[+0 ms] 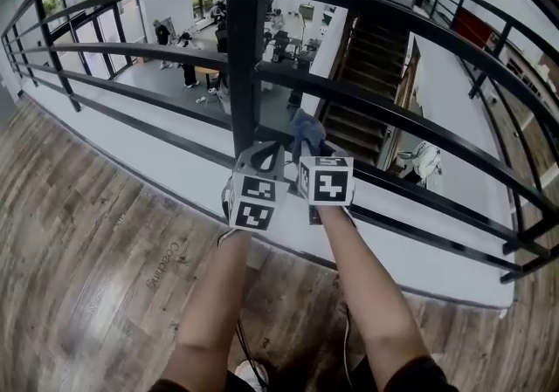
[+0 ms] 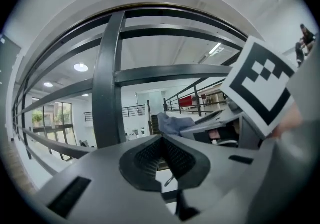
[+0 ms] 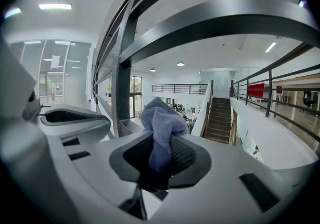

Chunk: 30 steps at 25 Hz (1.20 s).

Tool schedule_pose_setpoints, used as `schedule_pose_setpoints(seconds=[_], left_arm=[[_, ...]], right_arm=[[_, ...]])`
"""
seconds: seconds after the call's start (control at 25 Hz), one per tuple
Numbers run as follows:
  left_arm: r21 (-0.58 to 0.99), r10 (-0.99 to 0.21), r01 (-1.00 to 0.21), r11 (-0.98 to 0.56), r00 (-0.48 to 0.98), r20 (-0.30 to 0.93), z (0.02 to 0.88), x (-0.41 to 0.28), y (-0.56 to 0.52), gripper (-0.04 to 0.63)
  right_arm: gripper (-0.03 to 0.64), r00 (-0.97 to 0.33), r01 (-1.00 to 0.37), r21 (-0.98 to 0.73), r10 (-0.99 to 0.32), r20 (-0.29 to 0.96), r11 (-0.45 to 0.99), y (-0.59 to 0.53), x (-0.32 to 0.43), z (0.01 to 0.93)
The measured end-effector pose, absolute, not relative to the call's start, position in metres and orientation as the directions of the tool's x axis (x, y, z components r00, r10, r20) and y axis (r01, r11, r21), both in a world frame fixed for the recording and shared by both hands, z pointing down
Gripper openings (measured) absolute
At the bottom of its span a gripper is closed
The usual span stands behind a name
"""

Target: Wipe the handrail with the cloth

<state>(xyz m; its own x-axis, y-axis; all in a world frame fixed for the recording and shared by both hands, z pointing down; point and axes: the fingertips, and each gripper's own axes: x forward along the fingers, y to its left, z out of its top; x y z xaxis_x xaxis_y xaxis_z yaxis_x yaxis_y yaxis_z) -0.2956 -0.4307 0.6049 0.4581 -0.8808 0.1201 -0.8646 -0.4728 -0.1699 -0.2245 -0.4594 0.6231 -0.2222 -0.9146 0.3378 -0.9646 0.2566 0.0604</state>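
Observation:
A black metal handrail [image 1: 395,25] with several horizontal bars and an upright post [image 1: 245,50] runs across the head view. My right gripper [image 1: 306,147] is shut on a blue-grey cloth [image 1: 307,130], which bunches up just right of the post between two lower bars. In the right gripper view the cloth [image 3: 159,123] sticks out from between the jaws of the right gripper [image 3: 161,142]. My left gripper [image 1: 265,153] sits close beside it at the post, jaws shut on nothing. In the left gripper view the left gripper [image 2: 161,139] points at the post [image 2: 107,83], with the cloth [image 2: 172,122] to its right.
Beyond the rail is an open drop to a lower floor with people and desks [image 1: 210,41] and a staircase [image 1: 367,67]. A white ledge [image 1: 393,251] runs under the rail. Wooden flooring [image 1: 87,242] lies on my side. A cable [image 1: 244,355] hangs by my legs.

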Motion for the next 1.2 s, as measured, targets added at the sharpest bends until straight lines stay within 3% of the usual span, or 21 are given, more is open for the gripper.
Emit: schedule_pose_setpoints(seconds=[0.36, 0.88, 1.2], left_arm=[[-0.043, -0.841, -0.845, -0.533, 0.524, 0.137, 0.6, -0.224, -0.423, 0.002], [-0.084, -0.781, -0.778, -0.623, 0.612, 0.126, 0.583, -0.102, -0.386, 0.002], [-0.008, -0.686, -0.693, -0.721, 0.711, 0.153, 0.59, -0.02, -0.362, 0.002]], right_arm=[[0.08, -0.164, -0.978, 0.063, -0.919, 0.359, 0.199, -0.434, -0.145, 0.621], [0.08, -0.059, -0.99, 0.1, -0.937, 0.344, 0.099, -0.374, -0.008, 0.614], [0.08, 0.019, -0.989, 0.146, -0.94, 0.339, 0.033, -0.334, 0.087, 0.612]])
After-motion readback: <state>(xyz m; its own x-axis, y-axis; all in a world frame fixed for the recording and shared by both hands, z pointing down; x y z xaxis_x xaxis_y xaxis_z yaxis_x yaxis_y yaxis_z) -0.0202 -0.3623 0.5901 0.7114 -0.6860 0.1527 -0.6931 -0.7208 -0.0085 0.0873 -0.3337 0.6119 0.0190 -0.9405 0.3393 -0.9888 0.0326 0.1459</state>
